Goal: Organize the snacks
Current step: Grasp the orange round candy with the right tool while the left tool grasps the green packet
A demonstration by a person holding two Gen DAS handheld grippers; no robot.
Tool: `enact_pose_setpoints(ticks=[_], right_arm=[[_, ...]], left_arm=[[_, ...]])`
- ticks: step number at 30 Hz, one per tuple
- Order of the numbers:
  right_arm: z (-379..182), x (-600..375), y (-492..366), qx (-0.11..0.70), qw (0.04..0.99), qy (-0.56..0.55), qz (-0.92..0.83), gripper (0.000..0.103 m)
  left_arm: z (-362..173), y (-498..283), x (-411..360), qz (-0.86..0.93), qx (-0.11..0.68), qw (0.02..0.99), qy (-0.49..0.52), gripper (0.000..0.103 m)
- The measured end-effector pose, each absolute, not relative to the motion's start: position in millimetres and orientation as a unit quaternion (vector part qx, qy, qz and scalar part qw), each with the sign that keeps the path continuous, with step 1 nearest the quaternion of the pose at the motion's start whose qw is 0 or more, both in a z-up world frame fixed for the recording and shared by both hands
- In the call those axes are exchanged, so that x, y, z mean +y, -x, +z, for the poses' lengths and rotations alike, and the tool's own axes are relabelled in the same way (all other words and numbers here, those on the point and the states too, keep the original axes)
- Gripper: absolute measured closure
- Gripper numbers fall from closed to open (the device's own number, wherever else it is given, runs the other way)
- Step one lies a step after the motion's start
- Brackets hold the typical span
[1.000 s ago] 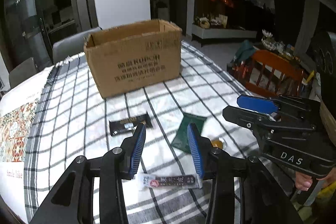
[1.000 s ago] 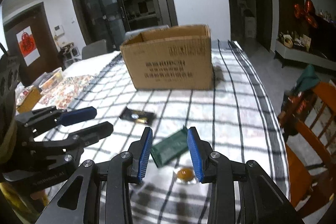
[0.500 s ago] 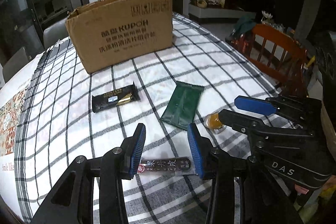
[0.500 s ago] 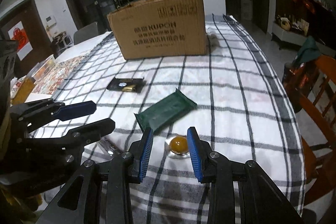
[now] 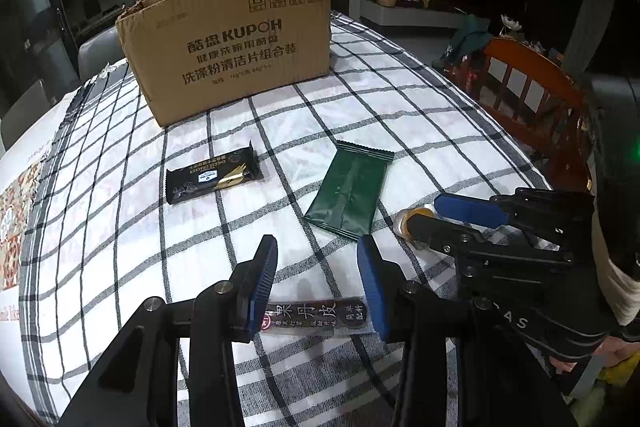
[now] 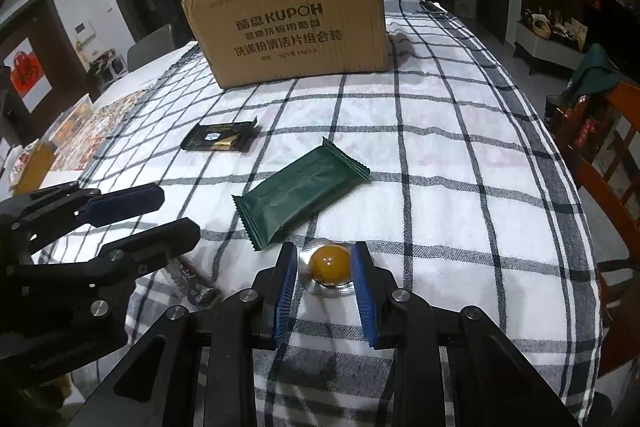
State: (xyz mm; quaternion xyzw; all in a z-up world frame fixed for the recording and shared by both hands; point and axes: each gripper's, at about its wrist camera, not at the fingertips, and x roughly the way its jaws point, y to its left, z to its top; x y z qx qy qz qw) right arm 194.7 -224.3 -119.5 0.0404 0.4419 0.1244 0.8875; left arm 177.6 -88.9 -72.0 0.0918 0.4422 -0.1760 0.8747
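Several snacks lie on the checked tablecloth. My left gripper is open, low over a dark strip snack lying between its fingers. My right gripper is open around a clear-wrapped orange jelly cup, jaws beside it. A green packet and a black cracker bar lie further back. An open cardboard box stands behind them. The right gripper shows in the left view, the left gripper in the right view.
An orange wooden chair stands beyond the table's right edge. A patterned mat and small containers lie on the left side of the table. Grey chairs stand behind the box.
Both grippers moved forward and down toward the table. The strip snack now lies between the left fingers and the jelly cup between the right fingers.
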Motion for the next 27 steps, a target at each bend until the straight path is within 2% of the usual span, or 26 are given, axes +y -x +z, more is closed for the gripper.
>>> enact_pose_setpoints(ticks=[13, 19, 24, 27], right_arm=[[-127, -222, -195, 0.44, 0.89, -0.026, 0.114, 0.076], [-108, -226, -188, 0.421, 0.9, -0.04, 0.108, 0.076], [-95, -228, -188, 0.404, 0.911, -0.027, 0.083, 0.076], [-95, -233, -193, 0.406, 0.91, -0.036, 0.077, 0.076]], left_arm=[[-79, -183, -88, -0.181, 0.448, 0.871, -0.088, 0.062], [-78, -191, -92, -0.223, 0.447, 0.86, -0.105, 0.062], [-80, -206, -107, -0.267, 0.445, 0.844, -0.138, 0.056], [-88, -218, -116, -0.278, 0.449, 0.834, -0.161, 0.049]])
